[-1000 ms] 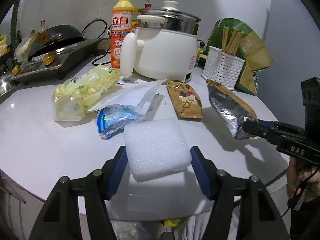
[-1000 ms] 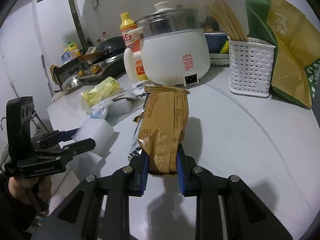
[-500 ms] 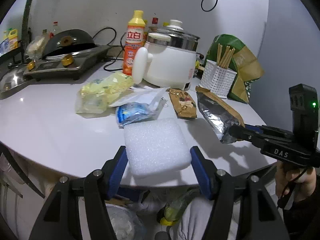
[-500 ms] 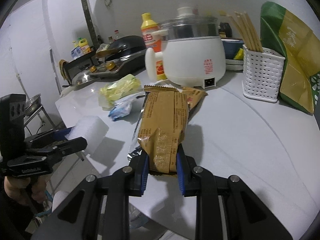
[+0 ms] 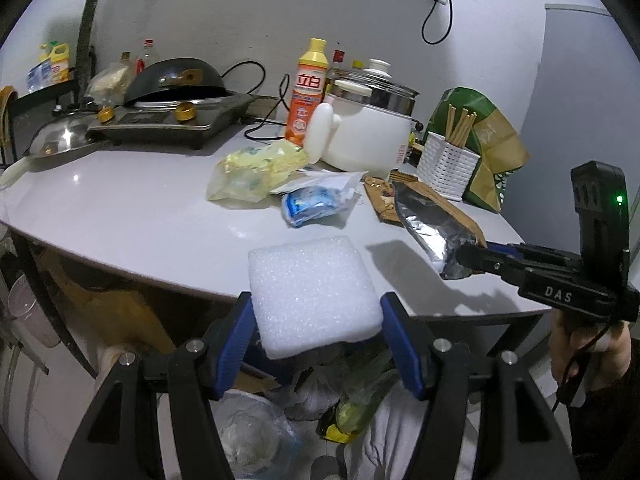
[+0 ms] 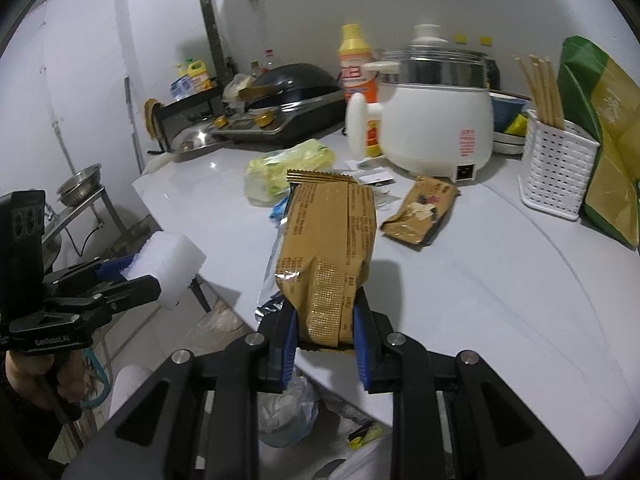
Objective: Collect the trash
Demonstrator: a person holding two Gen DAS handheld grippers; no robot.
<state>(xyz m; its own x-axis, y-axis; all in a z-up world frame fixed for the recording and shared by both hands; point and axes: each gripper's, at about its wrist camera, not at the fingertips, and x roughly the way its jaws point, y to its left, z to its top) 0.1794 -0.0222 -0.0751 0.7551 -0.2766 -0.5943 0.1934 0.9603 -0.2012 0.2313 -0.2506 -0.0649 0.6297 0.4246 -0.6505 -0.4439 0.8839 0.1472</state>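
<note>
- Left gripper (image 5: 316,344) is clamped on a white foam block (image 5: 314,294), its blue pads pressing the block's two sides; the block sticks forward out of the jaws, held off the front edge of the white countertop (image 5: 120,216).
- Right gripper (image 6: 325,334) is clenched on the lower end of a gold snack bag (image 6: 330,248), which stands up from the jaws with its silver lining showing along the left edge; the bag is held over the near edge of the countertop.
- From the right wrist view, the left gripper and its foam block sit at the far left, out past the counter's edge, with a person's hand (image 6: 24,380) on the grip.
- Below both grippers, under the counter edge, lies a heap of crumpled plastic bags and wrappers (image 5: 256,436).
- On the countertop lie a yellow plastic bag (image 5: 256,170), a blue-and-white wrapper (image 5: 308,204) just beside it, and a smaller brown snack wrapper (image 6: 420,216).
- Behind them stand a white electric cooking pot (image 5: 368,136) with a glass lid, an orange dish-soap bottle (image 5: 308,92) touching its left side, and a white perforated basket (image 5: 448,168) holding chopsticks.
- A green-and-tan bag (image 5: 492,148) leans behind the basket.
- A dark wok (image 5: 176,80) sits on a stove at the counter's back left.
</note>
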